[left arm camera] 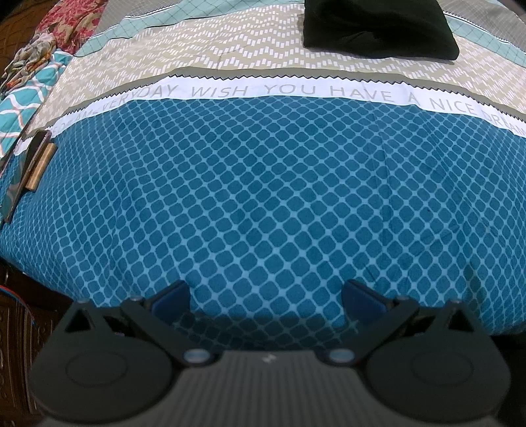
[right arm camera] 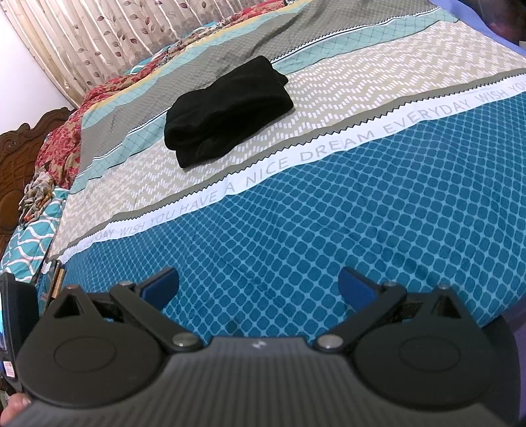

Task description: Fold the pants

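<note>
Black pants (right arm camera: 227, 111) lie folded in a compact bundle on the beige zigzag band of the bed cover, far from both grippers. They also show at the top right of the left wrist view (left arm camera: 378, 28), partly cut off by the frame. My left gripper (left arm camera: 266, 295) is open and empty, low over the blue diamond-patterned part of the cover near the bed's front edge. My right gripper (right arm camera: 258, 284) is open and empty, also over the blue part near the front edge.
The bed cover (right arm camera: 361, 203) has a white band with printed words. Crumpled floral and teal cloths (right arm camera: 56, 154) lie along the far left by a carved wooden headboard (right arm camera: 19, 141). A phone and a tan object (left arm camera: 33, 167) lie at the left edge. Curtains (right arm camera: 131, 33) hang behind.
</note>
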A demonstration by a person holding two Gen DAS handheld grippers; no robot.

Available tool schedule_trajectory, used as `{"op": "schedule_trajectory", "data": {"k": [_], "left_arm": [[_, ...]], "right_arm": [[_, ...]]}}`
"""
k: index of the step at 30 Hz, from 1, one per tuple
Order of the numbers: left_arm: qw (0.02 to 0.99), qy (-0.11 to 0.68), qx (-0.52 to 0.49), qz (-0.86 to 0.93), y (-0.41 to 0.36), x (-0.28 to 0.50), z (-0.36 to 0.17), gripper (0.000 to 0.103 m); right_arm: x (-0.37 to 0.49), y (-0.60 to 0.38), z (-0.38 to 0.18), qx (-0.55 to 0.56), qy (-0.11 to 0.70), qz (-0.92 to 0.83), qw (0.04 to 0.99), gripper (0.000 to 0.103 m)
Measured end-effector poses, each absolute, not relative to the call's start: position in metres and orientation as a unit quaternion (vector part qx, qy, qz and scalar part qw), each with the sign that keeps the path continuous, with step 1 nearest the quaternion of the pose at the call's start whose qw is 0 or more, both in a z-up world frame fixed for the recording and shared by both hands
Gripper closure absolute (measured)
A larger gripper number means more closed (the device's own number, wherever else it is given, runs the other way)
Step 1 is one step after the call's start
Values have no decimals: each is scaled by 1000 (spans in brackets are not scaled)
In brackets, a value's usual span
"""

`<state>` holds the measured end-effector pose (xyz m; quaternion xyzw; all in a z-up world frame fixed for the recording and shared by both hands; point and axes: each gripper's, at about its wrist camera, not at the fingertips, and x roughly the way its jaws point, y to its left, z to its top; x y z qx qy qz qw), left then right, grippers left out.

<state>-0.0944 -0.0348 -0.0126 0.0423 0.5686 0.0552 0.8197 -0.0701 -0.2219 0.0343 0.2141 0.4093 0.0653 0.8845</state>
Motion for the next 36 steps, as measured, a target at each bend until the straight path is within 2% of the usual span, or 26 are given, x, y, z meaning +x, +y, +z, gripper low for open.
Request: {"op": "schedule_trajectory", "data": {"k": [18,36], "left_arm": [[822,565,44,55,-35,-96,-10,0],[859,504,75,58,-43,-104,19,0]], "right_arm": [[-71,-223,36,208,400,63,890,0],[-76,-221,48,192,358,59,912,0]]}}
